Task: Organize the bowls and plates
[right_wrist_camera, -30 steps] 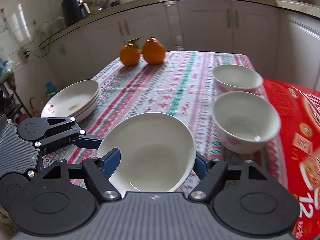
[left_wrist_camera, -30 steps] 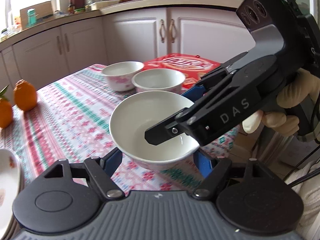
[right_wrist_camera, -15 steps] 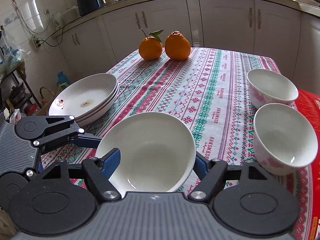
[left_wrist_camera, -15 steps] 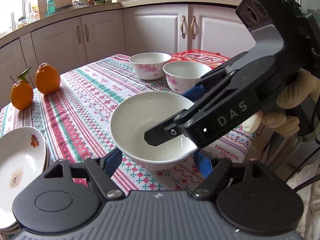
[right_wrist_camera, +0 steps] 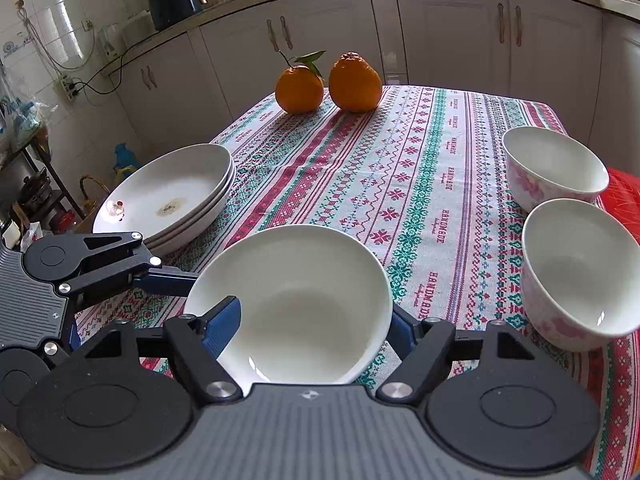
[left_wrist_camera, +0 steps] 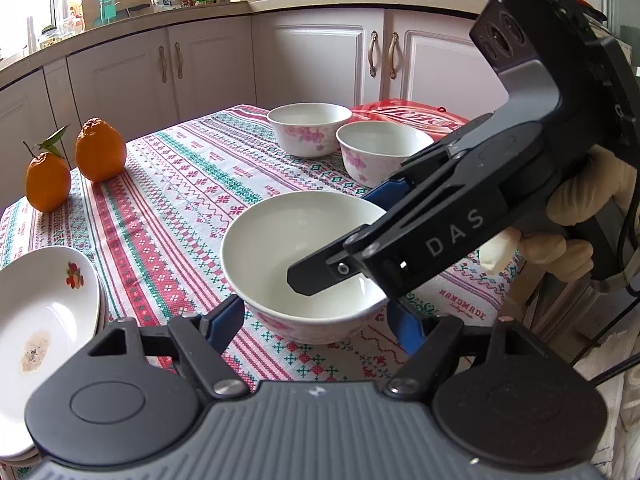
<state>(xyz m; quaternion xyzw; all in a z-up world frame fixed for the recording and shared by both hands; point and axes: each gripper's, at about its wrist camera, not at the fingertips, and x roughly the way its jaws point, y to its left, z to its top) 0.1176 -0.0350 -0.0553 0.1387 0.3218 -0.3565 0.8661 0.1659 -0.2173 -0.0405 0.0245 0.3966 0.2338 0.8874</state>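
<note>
Together both claws, left and right, angled downward, clamp one white bowl.

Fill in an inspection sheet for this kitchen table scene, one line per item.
Surface: patterned tablecloth over the table.
Job's things: held bowl; two floral bowls; plate stack.
Clutter: two oranges; red box.
Grippers: left hand-held gripper and right hand-held gripper both clamp the held bowl.
Cables: black cable along the wall.
Surroundings: white cabinets, countertop appliances.
</note>
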